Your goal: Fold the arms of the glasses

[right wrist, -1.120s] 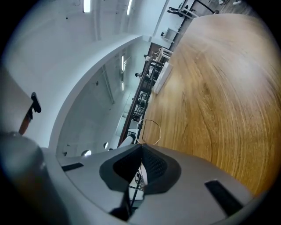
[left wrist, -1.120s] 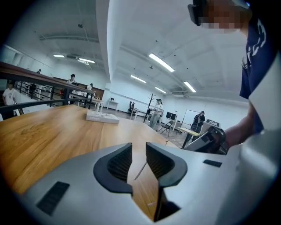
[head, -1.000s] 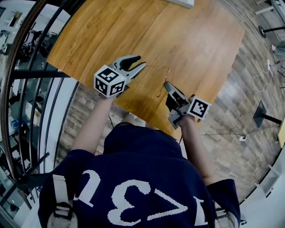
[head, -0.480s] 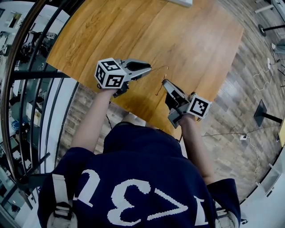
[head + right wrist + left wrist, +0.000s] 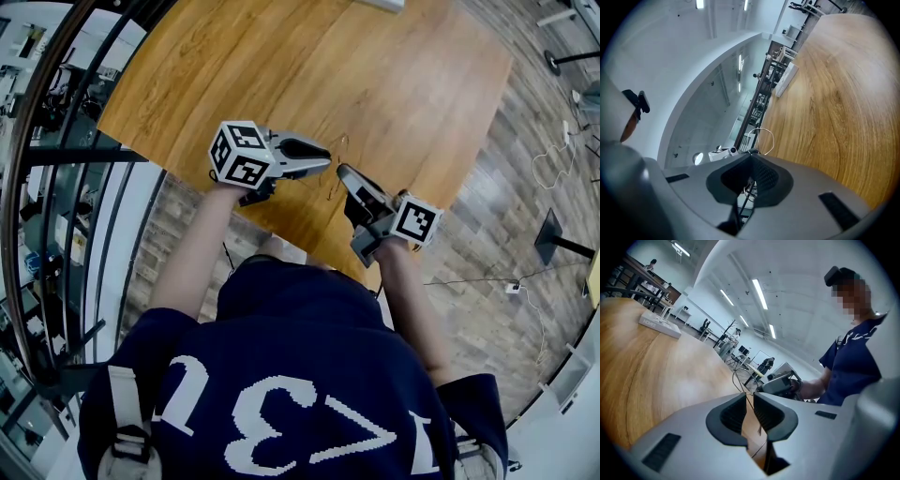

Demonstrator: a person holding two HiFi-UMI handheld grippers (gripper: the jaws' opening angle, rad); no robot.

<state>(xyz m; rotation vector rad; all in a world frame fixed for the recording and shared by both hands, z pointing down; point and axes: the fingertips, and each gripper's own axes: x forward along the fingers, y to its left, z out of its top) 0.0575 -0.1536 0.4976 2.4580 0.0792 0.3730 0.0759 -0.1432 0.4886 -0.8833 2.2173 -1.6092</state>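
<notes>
- Right gripper (image 5: 341,172): your fingers (image 5: 764,180) are clenched on the glasses (image 5: 762,129). The tips meet. One wire lens rim loops out just beyond them, and more wire runs back between the pads. This reads as the anchor hold, pinning the frame so it can't swivel while the other side works.
- Left gripper (image 5: 327,160): it points at the right one, tips near each other, over the counter (image 5: 281,66) at its near edge. Your fingers (image 5: 733,416) are drawn in to a narrow slit but not clamped, and wood shows through the gap.
- A thin wire, probably one arm of the glasses, runs through that slit. It passes between the pads without visibly being pinched.
- Likely reason for the slit: it cages the arm so you can catch it and swing it toward the lenses without crushing it.
- Whether the frame rests on the counter or hangs just above it can't be told. The wire is too fine in the head view.
- Step in hand, as judged: lining up on the first arm. No fold is readable yet.
- Watch-out: the wire looks springy and slight. Close gently, and pivot near the hinge rather than levering far out beyond your right fingertips.
</notes>
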